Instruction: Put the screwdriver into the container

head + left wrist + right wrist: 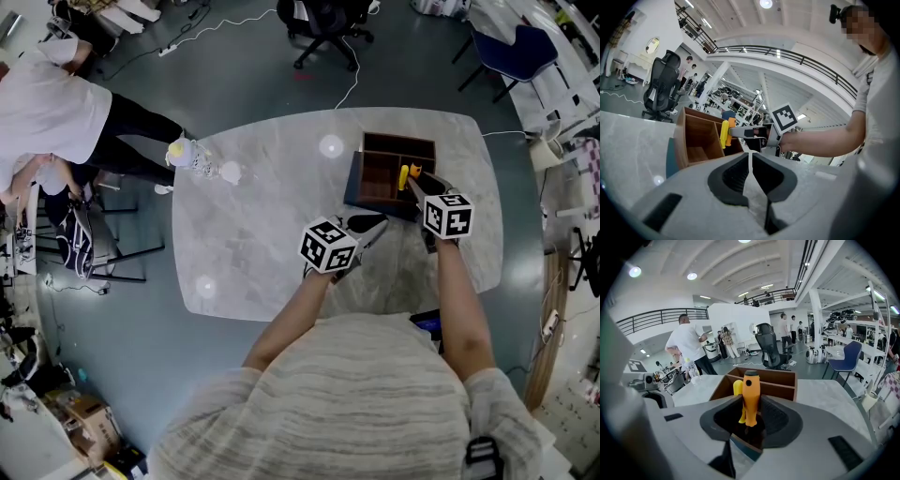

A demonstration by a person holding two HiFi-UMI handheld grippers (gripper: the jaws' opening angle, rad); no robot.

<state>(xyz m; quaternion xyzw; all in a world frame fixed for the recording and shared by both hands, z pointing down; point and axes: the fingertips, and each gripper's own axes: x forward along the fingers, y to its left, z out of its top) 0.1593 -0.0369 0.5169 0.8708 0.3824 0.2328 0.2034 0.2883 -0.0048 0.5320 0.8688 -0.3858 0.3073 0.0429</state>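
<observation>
A pale marbled desk [262,234] stands on a grey floor [234,75], with a yellow-capped bottle [183,153] at its left edge, a white-shirted person [47,112] nearby, and a black office chair [323,23] beyond.

A marble table [253,234] stands on grey floor [234,66], black office chair [323,23] beyond.

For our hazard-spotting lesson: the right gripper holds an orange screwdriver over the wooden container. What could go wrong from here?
1. The right gripper pinches the screwdriver by its handle alone, so it might slip or tilt when lowered.
2. A yellow piece stands close beside it at the container; the screwdriver could catch on that or on the wooden divider and end up outside.
</observation>
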